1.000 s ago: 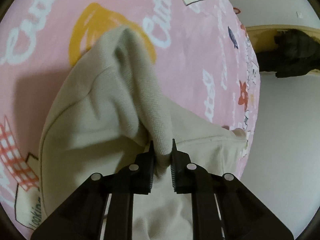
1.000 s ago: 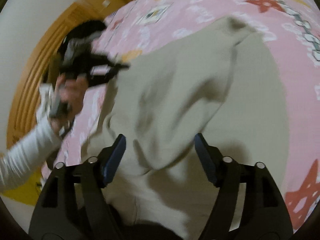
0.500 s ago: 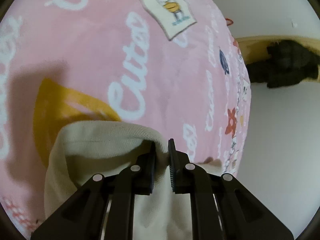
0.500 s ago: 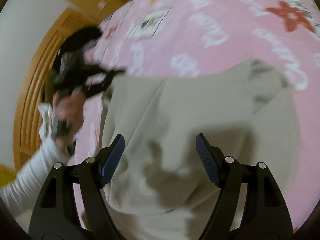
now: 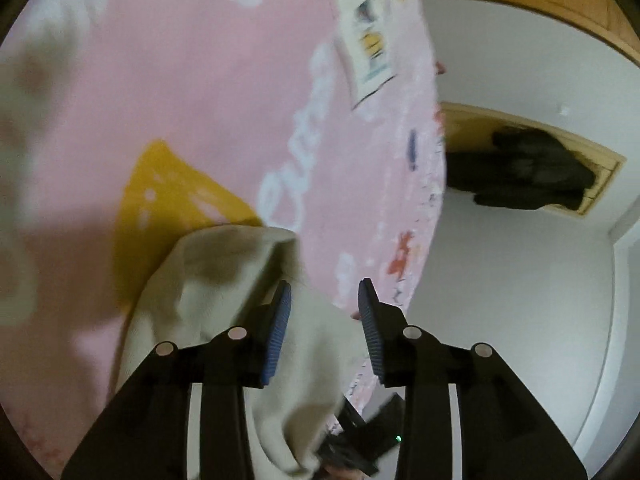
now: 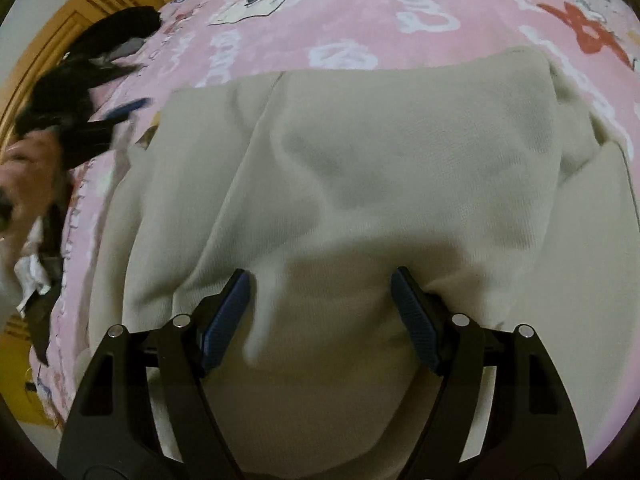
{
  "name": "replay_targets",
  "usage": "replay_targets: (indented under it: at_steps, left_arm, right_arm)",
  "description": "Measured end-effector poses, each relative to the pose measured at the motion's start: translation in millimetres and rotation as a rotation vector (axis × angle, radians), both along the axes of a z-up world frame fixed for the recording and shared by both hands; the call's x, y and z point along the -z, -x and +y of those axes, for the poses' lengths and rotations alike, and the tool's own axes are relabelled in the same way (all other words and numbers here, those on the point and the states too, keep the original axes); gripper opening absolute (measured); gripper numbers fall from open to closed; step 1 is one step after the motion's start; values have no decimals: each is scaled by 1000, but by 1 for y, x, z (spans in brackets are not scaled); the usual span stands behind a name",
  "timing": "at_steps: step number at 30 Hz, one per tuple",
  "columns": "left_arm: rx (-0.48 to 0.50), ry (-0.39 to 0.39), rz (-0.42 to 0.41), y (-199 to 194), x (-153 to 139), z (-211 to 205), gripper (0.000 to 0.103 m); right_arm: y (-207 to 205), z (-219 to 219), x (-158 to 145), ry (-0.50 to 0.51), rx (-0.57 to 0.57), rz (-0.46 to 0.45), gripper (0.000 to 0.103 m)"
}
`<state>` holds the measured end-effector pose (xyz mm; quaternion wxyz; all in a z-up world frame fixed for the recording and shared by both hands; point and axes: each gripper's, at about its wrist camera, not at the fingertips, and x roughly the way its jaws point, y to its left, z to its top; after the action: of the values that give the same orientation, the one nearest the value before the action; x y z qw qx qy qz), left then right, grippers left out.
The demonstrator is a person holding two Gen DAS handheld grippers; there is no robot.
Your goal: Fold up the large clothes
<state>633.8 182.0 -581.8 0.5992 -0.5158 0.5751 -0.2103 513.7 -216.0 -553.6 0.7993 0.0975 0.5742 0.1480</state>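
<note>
Between opening left hand-held gripper (image 5: pixel 324 304) pads: garment (image 5: pixel 224 280)

Garment (image 6: pixel 360 184) on the blanket (image 6: pixel 400 8), near its edge; dark clothing (image 6: pixel 116 28) behind.

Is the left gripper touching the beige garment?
Cannot tell. In the left wrist view, the left gripper is opening over the beige garment; cloth lies between its jaws, but blur hides any contact.

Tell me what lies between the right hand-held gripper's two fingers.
In the right wrist view, the beige garment bulges between the open right hand-held gripper fingers; nothing else lies there.
</note>
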Motion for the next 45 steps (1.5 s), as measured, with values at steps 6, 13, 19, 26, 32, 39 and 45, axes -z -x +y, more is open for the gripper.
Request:
replay_targets:
  at_steps: [6, 13, 19, 26, 32, 39, 45]
  left_arm:
    - [109, -139, -31, 64, -54, -9, 39]
    - [165, -299, 13, 179, -44, -42, 67]
    - [152, -278, 52, 205, -11, -73, 67]
    - [225, -379, 44, 183, 3, -113, 20]
    - [311, -636, -62, 181, -28, -134, 16]
    - [275, -714, 51, 186, -19, -133, 16]
    - [193, -865, 141, 201, -8, -146, 17]
  right_arm:
    - [27, -30, -36, -117, 130, -54, 73]
    - [94, -81, -44, -257, 336, 55, 74]
    - [128, -92, -1, -571, 418, 225, 74]
    - [103, -56, 10, -480, 334, 183, 28]
    - [100, -36, -40, -366, 142, -2, 19]
    - [143, -45, -23, -316, 88, -77, 19]
    - [149, -67, 15, -307, 109, 58, 5]
